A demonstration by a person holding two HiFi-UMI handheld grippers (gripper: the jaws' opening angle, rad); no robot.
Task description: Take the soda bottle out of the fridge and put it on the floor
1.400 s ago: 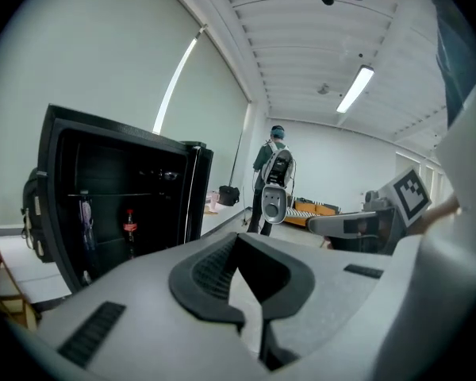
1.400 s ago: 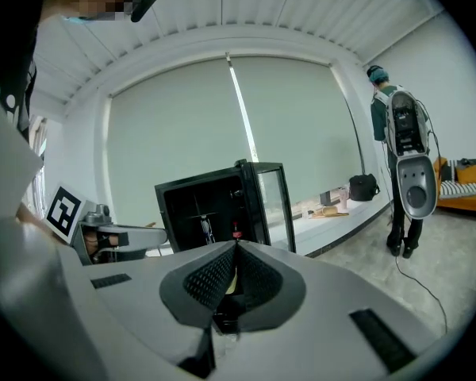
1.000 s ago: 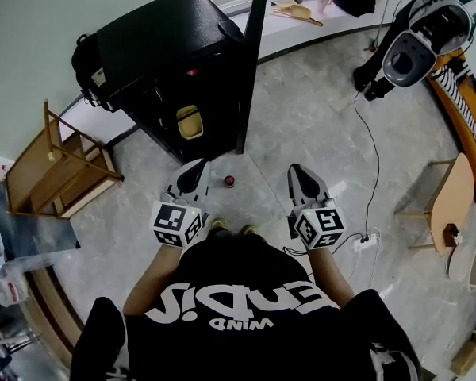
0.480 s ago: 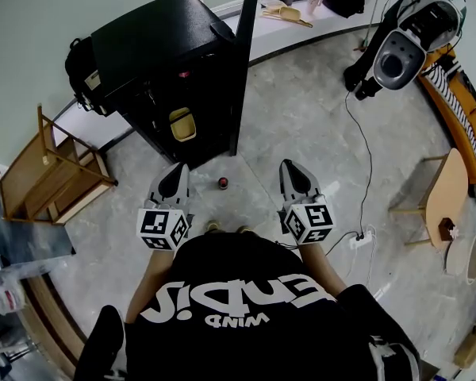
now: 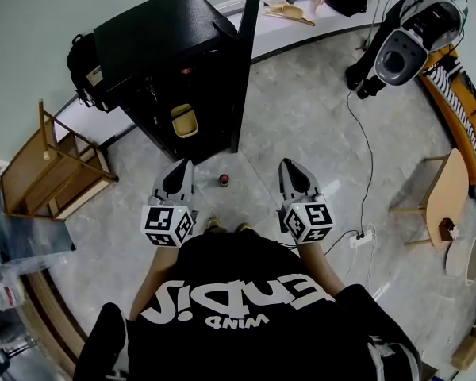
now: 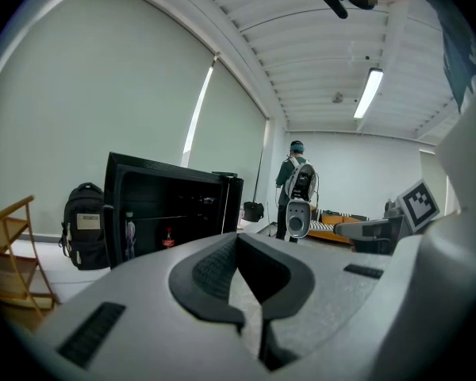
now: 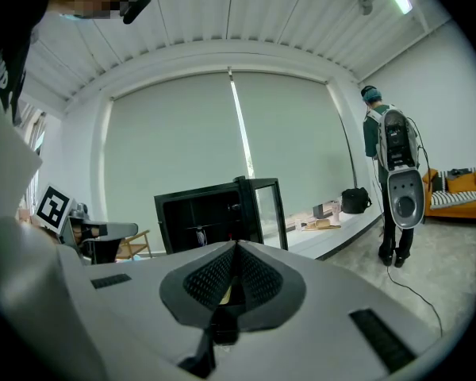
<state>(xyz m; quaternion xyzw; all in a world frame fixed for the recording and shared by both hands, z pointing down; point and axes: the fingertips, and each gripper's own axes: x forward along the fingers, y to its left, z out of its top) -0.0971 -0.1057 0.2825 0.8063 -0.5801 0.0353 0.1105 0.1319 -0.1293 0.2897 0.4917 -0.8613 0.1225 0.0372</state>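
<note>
Both empty: left gripper [image 6: 238, 240] & right gripper [image 7: 236, 246] each have jaws pressed together, nothing between.

Head view: a small red-capped bottle [image 5: 224, 180] stands upright on the floor [image 5: 301, 117], in the gap between the 2 grippers, level w/ their tips and somewhat nearer the left one.

Black fridge [image 5: 155, 38] sits far-left, door [image 5: 244, 62] open. Inside, per left gripper view: 1 red-label bottle [image 6: 168, 239] upright, 1 clear bottle [image 6: 129, 232] left of it. A yellow item [image 5: 182, 120] sits lower down.

Fits soda already set down, or the fridge bottle awaiting pickup; can't tell which.
</note>
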